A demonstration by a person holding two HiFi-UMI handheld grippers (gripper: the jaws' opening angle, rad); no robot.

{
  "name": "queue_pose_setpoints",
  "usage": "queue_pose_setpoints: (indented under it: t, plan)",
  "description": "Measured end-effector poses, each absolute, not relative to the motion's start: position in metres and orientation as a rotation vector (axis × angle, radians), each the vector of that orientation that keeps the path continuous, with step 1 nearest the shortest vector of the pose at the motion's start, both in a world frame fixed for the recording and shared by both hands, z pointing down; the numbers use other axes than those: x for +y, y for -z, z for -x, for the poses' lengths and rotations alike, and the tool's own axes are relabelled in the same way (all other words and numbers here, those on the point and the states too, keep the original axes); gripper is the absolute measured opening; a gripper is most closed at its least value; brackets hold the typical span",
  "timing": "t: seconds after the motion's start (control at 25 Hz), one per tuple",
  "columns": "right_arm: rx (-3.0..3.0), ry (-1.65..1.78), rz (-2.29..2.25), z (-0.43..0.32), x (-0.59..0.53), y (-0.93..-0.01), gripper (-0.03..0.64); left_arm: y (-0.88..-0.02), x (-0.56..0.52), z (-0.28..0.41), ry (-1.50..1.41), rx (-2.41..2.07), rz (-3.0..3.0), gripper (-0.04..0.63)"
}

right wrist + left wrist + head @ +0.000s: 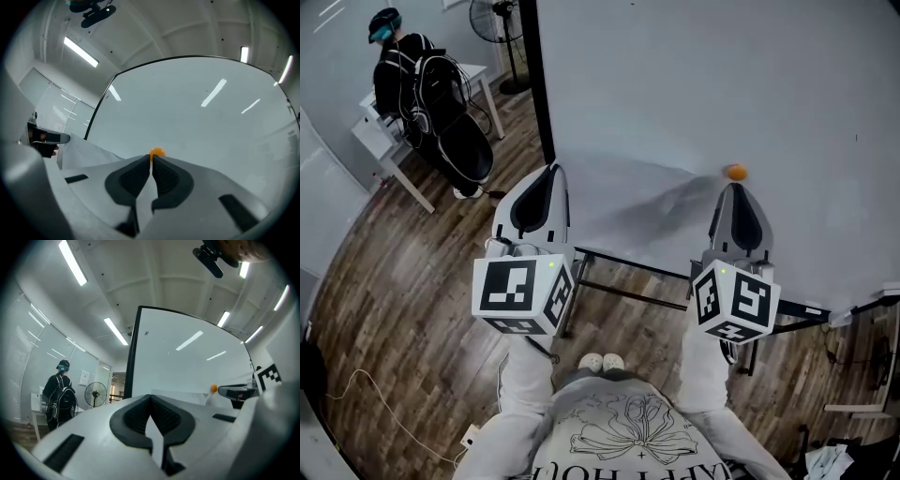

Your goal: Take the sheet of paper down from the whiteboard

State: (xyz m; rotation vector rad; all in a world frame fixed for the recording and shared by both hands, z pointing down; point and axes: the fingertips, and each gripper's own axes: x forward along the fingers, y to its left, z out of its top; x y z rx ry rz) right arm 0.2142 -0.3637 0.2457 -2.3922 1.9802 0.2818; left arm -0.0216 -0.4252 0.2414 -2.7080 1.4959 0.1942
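**White sheet of paper [637, 202] clamped by both grippers**

The left gripper [150, 397] is clenched on the sheet's upper left corner, beside the whiteboard's [722, 75] left edge. The right gripper [151, 160] is clenched on the sheet just under the orange magnet [157, 152], by which the upper right corner is pinned. The grasping step seems done; next, the sheet must be drawn from under the magnet without tearing.

White left gripper [551, 170], pale sleeves [523, 398], flower-print shirt [630, 433]
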Motion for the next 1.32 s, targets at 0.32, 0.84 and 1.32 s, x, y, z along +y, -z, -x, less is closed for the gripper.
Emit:
queue_pose_setpoints:
  t: [0.32, 0.84, 1.32]
  plan:
    - [1.960, -0.263, 2.404, -0.212, -0.364, -0.246, 0.011, -0.241, -0.426, 0.030, -0.196, 1.517, 2.698, 0.005]
    - [1.970, -0.263, 2.422, -0.213, -0.371, -0.248, 0.008, -0.243, -0.432, 0.024, -0.187, 1.513, 2.703, 0.005]
    - [1.974, -0.256, 2.438, -0.214, -0.378, -0.253, 0.008, -0.246, -0.440, 0.018, -0.192, 1.489, 2.729, 0.005]
